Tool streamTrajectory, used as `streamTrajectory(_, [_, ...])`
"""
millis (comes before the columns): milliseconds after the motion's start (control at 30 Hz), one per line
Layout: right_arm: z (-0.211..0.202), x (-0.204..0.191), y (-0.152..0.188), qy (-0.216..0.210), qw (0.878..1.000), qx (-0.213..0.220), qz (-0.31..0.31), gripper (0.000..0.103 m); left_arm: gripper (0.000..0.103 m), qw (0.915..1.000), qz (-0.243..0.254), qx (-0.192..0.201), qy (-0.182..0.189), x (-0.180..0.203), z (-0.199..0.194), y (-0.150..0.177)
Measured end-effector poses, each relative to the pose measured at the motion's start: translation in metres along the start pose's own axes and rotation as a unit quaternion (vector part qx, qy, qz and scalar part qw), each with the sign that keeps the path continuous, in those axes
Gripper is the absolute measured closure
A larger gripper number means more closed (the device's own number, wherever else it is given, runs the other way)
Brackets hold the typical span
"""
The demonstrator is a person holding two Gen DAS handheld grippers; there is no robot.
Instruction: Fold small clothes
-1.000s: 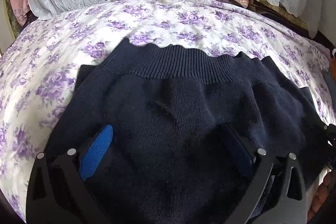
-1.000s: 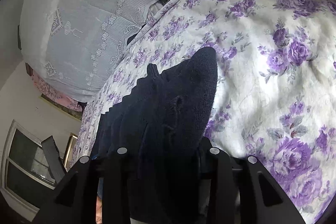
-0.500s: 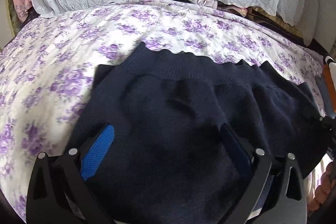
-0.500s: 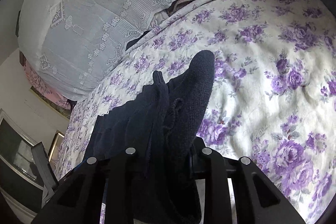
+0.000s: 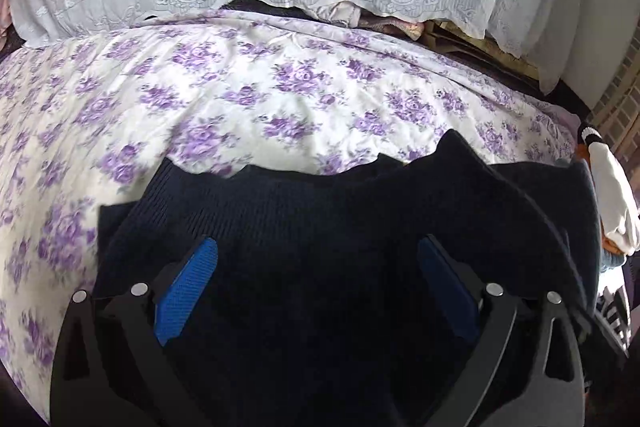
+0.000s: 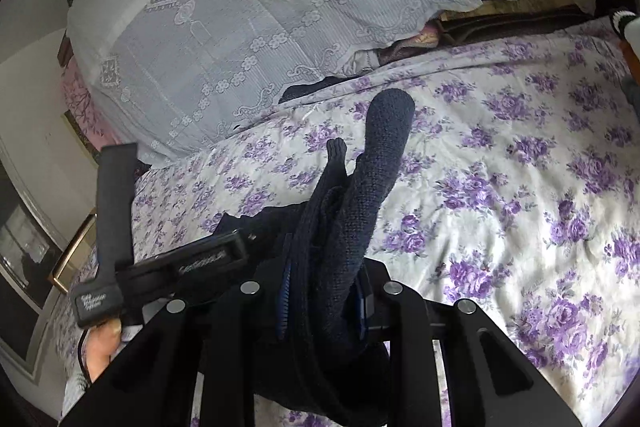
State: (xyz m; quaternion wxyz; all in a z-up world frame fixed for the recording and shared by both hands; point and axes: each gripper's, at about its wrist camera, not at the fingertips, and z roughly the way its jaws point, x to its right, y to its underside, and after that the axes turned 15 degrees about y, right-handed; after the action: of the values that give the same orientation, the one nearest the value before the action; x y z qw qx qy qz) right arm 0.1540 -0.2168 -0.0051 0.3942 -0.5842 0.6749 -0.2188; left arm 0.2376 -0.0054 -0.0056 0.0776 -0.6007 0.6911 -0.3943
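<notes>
Dark knit garment (image 5: 320,227) lifted off the flowered bedsheet (image 5: 240,99), its waistband toward twelve o'clock: right gripper (image 6: 324,307), jaws having just closed, pinches a bunched edge while left gripper (image 5: 316,291), jaws spread, supports cloth draped over it, apparently for folding.

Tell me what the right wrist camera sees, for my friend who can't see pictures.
The right gripper pinches a bunched dark navy knitted garment above a bed sheet with purple flowers. A white lace cloth hangs behind.
</notes>
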Motion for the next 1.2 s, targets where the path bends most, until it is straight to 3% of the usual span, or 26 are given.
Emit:
streamTrajectory(67, [-0.003, -0.012, -0.002, -0.004, 1.0, 0.003, -0.015, 0.08, 0.005, 0.9997, -0.001, -0.016, 0.017, 0.001, 0.006, -0.005])
streamTrajectory(233, [-0.003, -0.039, -0.005, -0.019, 0.999, 0.002, -0.028, 0.08, 0.005, 0.9982, -0.025, -0.002, 0.055, -0.023, -0.006, -0.01])
streamTrajectory(433, [-0.004, -0.088, -0.005, -0.031, 0.997, 0.011, -0.063, 0.08, 0.005, 0.9963, -0.057, 0.015, 0.063, -0.06, -0.036, -0.014])
streamTrajectory(600, [-0.001, -0.134, -0.001, -0.065, 0.994, -0.006, -0.087, 0.089, 0.005, 0.9912, -0.088, 0.036, 0.093, -0.092, -0.06, -0.015])
streamTrajectory(700, [0.01, -0.165, 0.008, -0.046, 0.992, -0.017, -0.118, 0.089, 0.005, 0.9942, -0.073, 0.039, 0.069, -0.097, -0.069, -0.014])
streamTrajectory(767, [0.014, -0.166, 0.015, -0.045, 0.991, -0.023, -0.124, 0.08, 0.005, 0.9949, -0.077, 0.03, 0.058, -0.104, -0.069, -0.01])
streamTrajectory(800, [0.014, -0.165, 0.018, -0.049, 0.99, -0.026, -0.129, 0.074, 0.005, 0.9936, -0.086, 0.023, 0.069, -0.11, -0.068, -0.007])
streamTrajectory(833, [0.011, -0.161, 0.022, -0.047, 0.989, -0.027, -0.135, 0.058, 0.005, 0.991, -0.096, 0.017, 0.091, -0.116, -0.065, -0.003])
streamTrajectory(867, [0.009, -0.156, 0.025, -0.048, 0.989, -0.024, -0.139, 0.051, 0.005, 0.9885, -0.106, 0.01, 0.108, -0.122, -0.062, 0.0])
streamTrajectory(1033, [-0.02, -0.135, 0.037, -0.075, 0.982, -0.014, -0.172, 0.045, 0.005, 0.9751, -0.143, -0.002, 0.17, -0.133, -0.051, 0.01])
streamTrajectory(1133, [-0.036, -0.123, 0.044, -0.057, 0.98, 0.014, -0.192, 0.038, 0.005, 0.9691, -0.147, 0.0, 0.198, -0.13, -0.056, 0.013])
streamTrajectory(1200, [-0.037, -0.118, 0.051, -0.055, 0.977, 0.005, -0.207, 0.034, 0.005, 0.9664, -0.144, 0.001, 0.213, -0.125, -0.06, 0.014])
